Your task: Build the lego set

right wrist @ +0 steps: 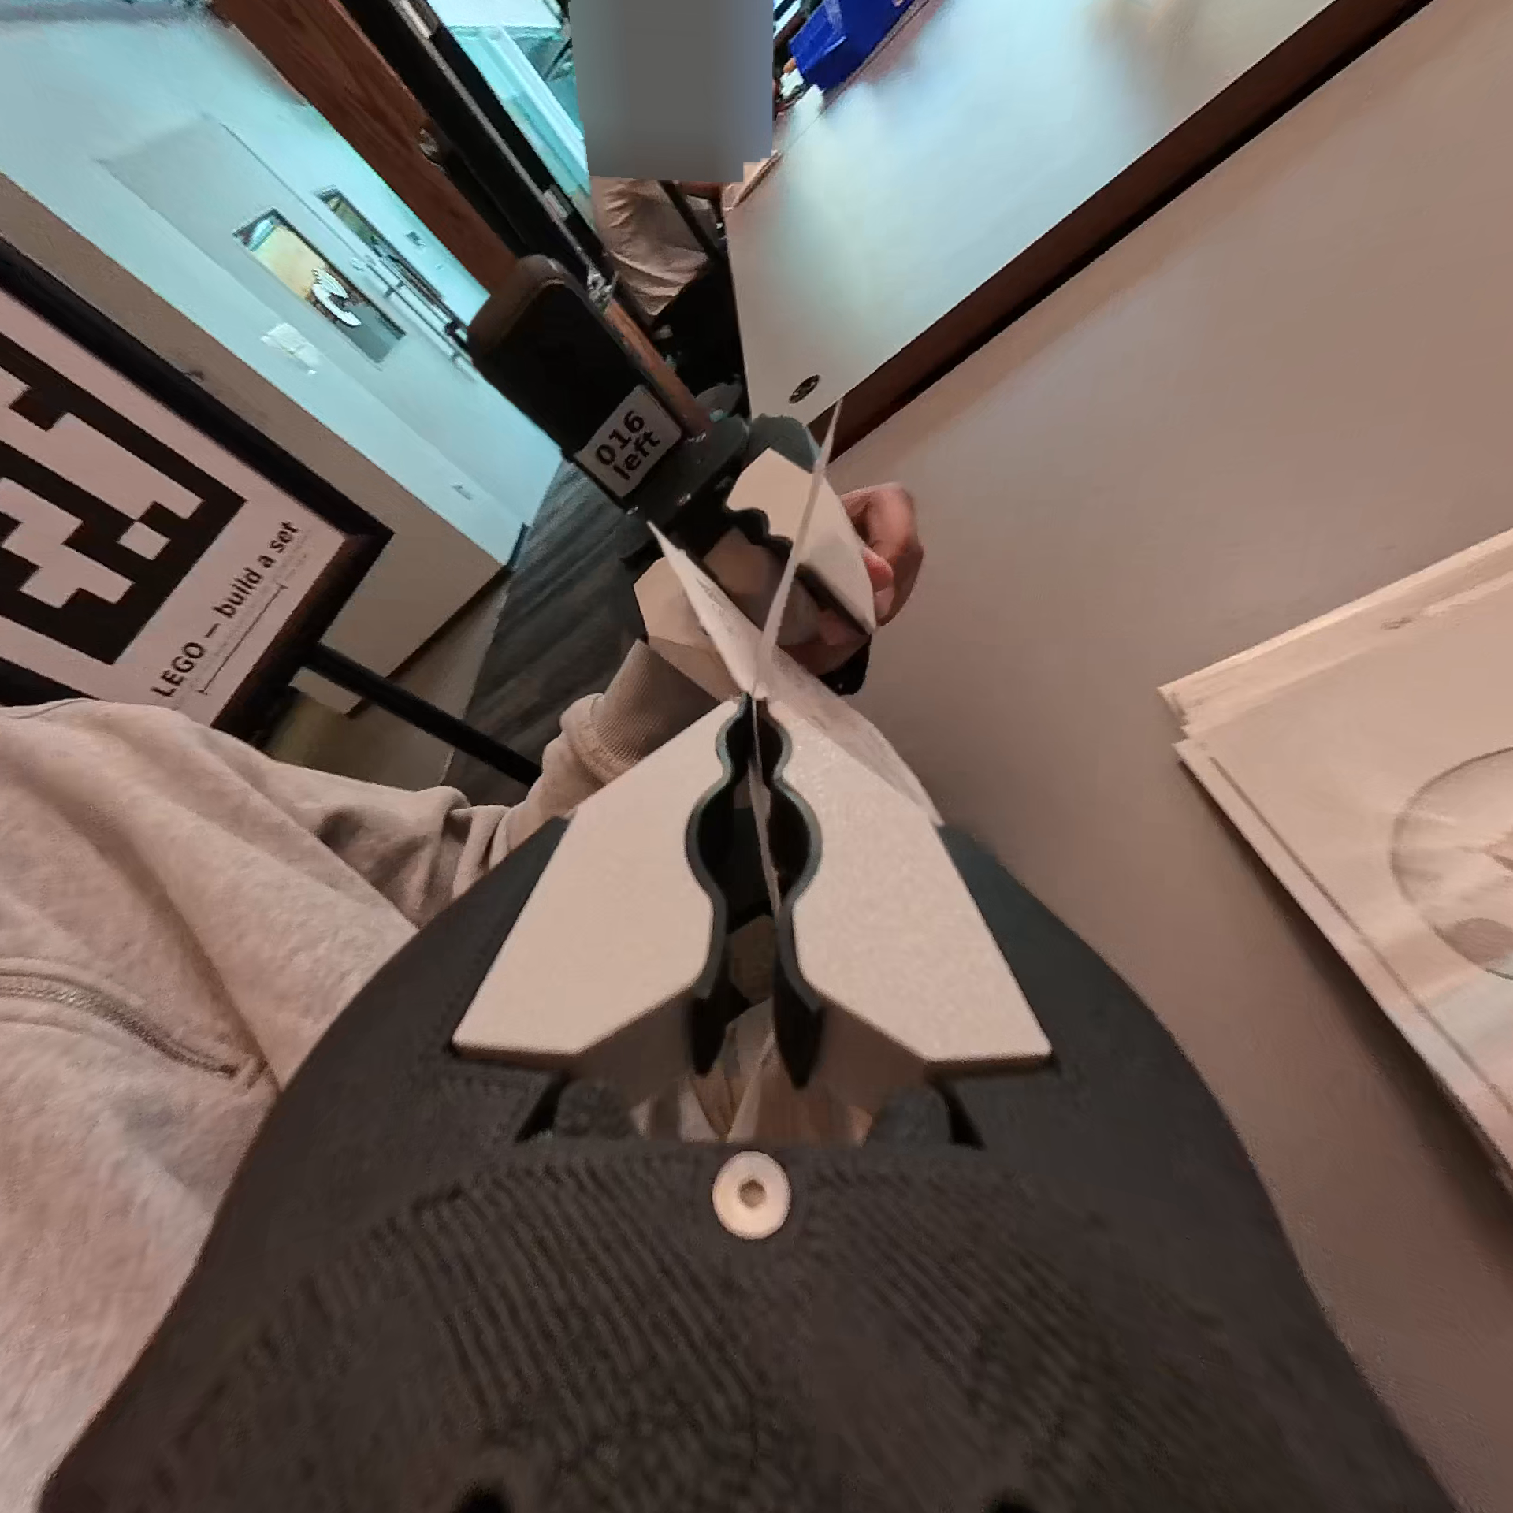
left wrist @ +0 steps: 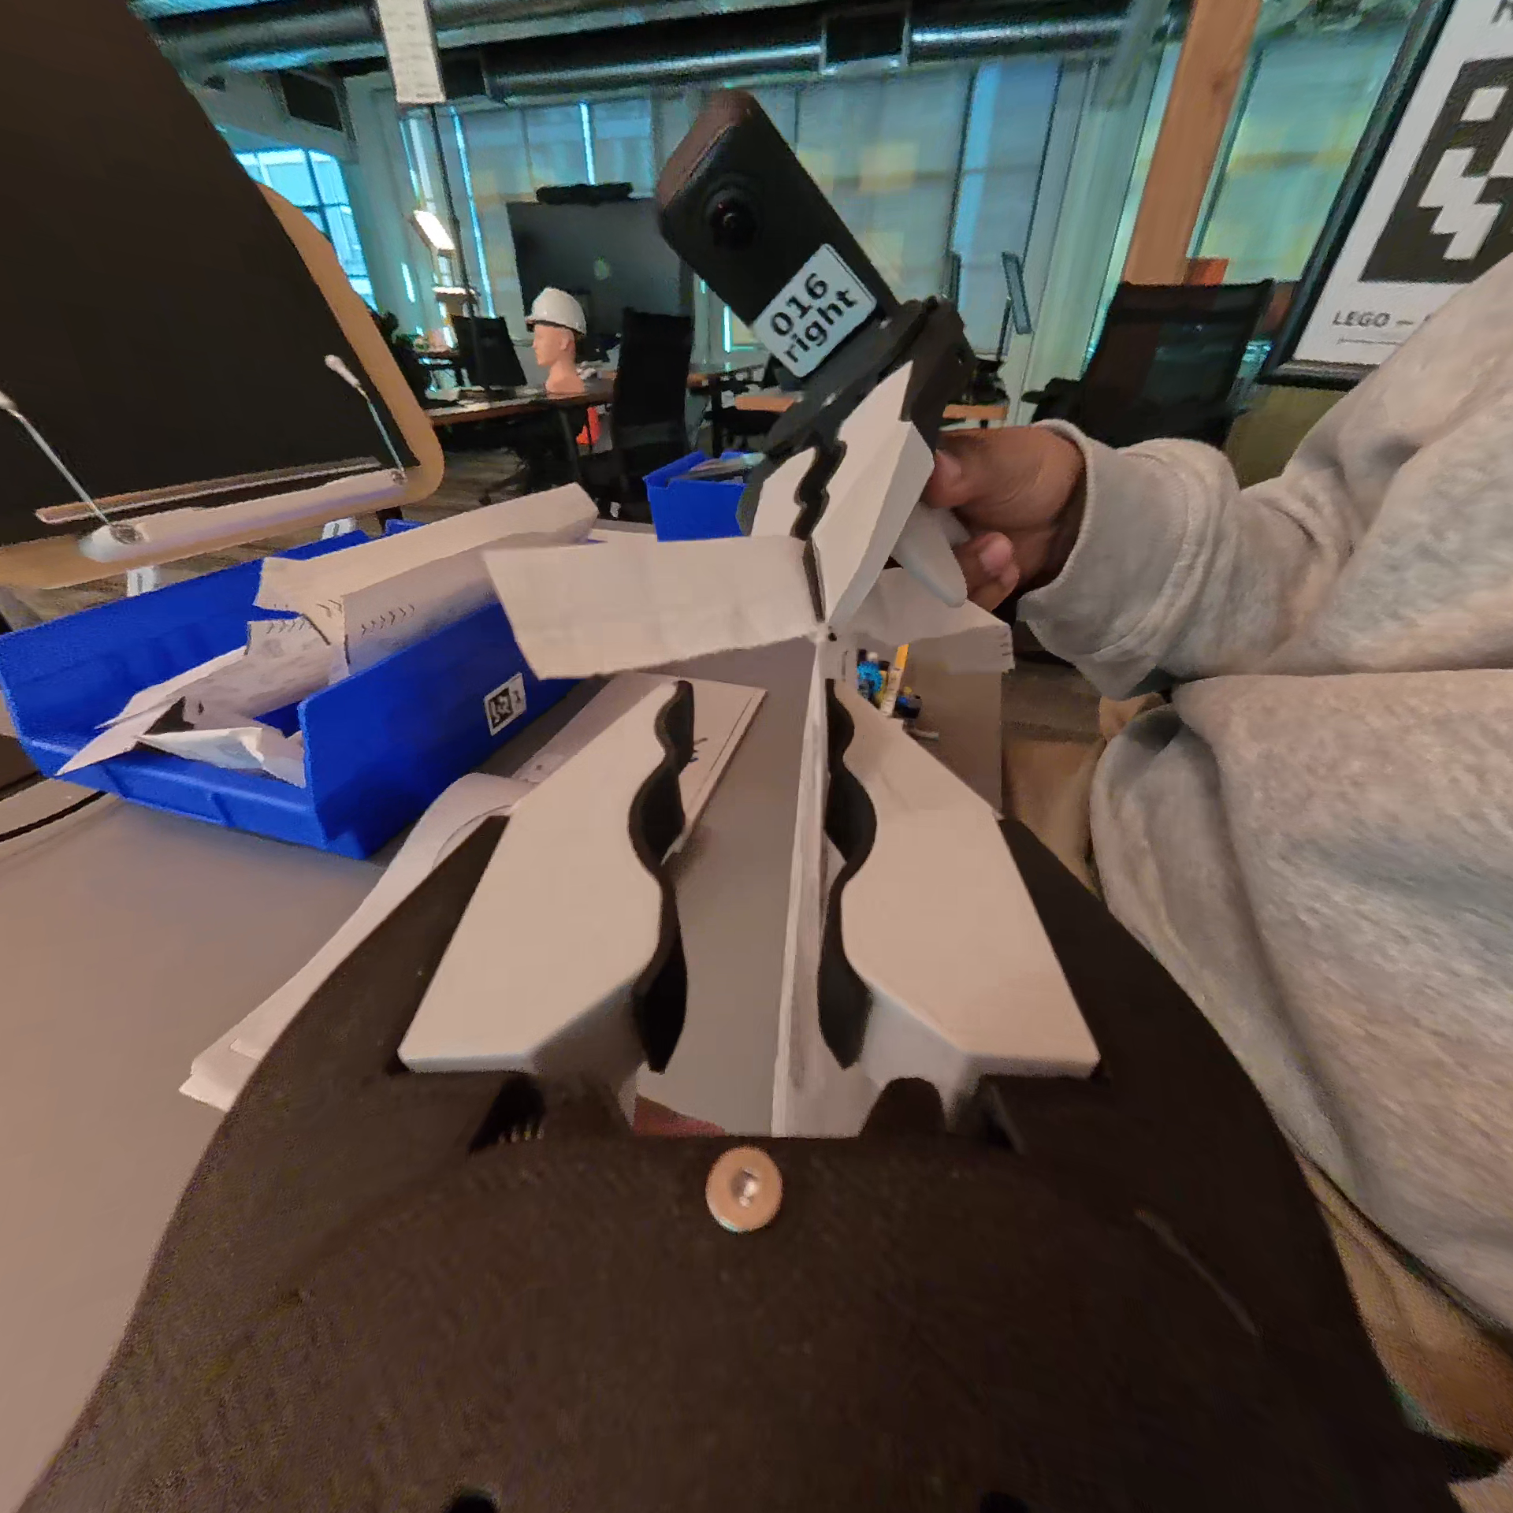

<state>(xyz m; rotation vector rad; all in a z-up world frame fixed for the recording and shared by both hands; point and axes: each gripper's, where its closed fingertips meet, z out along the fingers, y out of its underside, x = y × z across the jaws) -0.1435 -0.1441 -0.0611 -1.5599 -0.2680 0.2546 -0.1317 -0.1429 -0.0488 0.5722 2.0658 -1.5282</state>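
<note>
Here, the left hand-held gripper (left wrist: 757,696) stands nearest, its fingers parted, a thin white paper bag (left wrist: 806,860) lying edge-on against its right finger. I cannot tell if it truly grips the bag. Just beyond, the right hand-held gripper (left wrist: 810,565) is pinched closed on the bag's top, where a torn flap (left wrist: 647,606) spreads left. A hand (left wrist: 1007,508) in a grey sleeve holds that tool. Farther left on the grey desk (left wrist: 123,941) sits a blue plastic bin (left wrist: 393,737) of torn white paper bags.
</note>
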